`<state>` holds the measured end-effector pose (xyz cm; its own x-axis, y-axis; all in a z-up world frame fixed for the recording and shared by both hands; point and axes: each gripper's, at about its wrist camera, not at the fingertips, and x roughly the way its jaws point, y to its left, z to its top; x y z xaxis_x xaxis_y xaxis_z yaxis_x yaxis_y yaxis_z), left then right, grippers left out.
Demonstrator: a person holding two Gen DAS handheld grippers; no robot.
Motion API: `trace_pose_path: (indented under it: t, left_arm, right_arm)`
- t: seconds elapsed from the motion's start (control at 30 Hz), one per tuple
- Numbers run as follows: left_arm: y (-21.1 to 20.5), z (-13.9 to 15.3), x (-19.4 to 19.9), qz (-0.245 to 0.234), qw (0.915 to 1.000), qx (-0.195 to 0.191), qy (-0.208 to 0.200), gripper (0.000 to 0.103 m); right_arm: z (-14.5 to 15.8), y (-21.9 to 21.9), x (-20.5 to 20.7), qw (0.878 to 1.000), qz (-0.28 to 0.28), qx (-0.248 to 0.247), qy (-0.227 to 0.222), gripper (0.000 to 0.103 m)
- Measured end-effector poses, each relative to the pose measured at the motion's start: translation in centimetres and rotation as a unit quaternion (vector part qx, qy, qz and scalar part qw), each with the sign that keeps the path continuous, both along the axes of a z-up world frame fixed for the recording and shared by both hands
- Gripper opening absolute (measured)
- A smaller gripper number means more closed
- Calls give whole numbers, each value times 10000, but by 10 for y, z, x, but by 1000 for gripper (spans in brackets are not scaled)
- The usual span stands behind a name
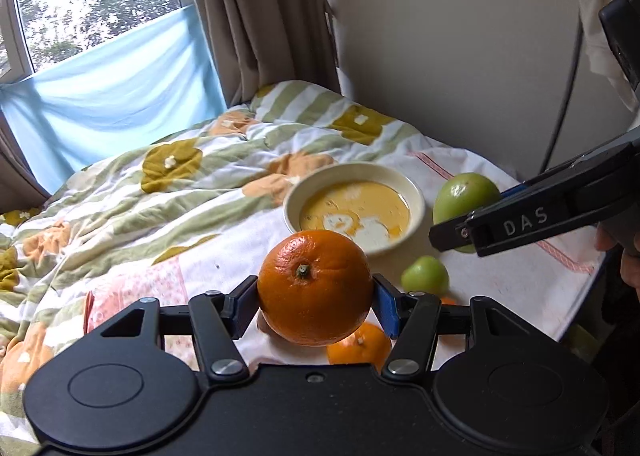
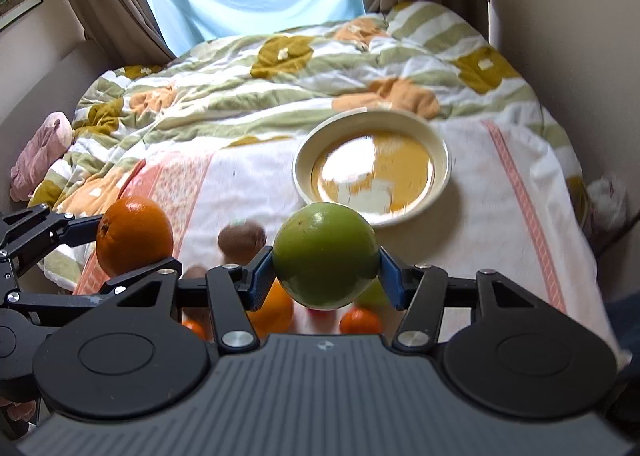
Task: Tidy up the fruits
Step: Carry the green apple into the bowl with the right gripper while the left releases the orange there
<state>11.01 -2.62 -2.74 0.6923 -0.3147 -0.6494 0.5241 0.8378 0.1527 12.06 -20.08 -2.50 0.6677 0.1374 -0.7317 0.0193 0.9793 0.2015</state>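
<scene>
- Left gripper [image 1: 316, 296] clamped on round orange fruit [image 1: 315, 288], lower centre of frame; raised above bedspread
- Right gripper [image 2: 326, 268] clamped on large green round fruit [image 2: 326, 254], centre frame; cream ceramic bowl [image 2: 440, 159] beyond

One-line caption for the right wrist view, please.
Right gripper holds a green apple before the empty bowl.

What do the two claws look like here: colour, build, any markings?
Both are matte black, with scissor-like linkage arms, silver pivot bolts and blue finger pads. The left claw has smooth round housings; the right claw has a ribbed grey deck, and "DAS" lettered on its finger.
</scene>
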Motion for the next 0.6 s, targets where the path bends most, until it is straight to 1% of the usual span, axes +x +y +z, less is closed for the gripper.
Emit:
trace_pose_path:
  t: [0.1, 0.23, 0.43, 0.6]
  left_arm:
    - [-11, 5, 19, 182, 9998, -49, 7, 64]
    - [-30, 7, 50, 416, 9991, -54, -8, 64]
    - [-59, -4, 100, 762, 9970, -93, 96, 64]
    - [-79, -23, 143, 841, 9960, -83, 284, 64]
  right_arm:
    - [11, -15, 24, 9999, 114, -2, -120, 70]
    - [16, -35, 63, 9993, 310, -86, -208, 70]
    - [2, -64, 128, 9978, 619, -201, -93, 70]
    - [-17, -79, 171, 9964, 790, -289, 71, 70]
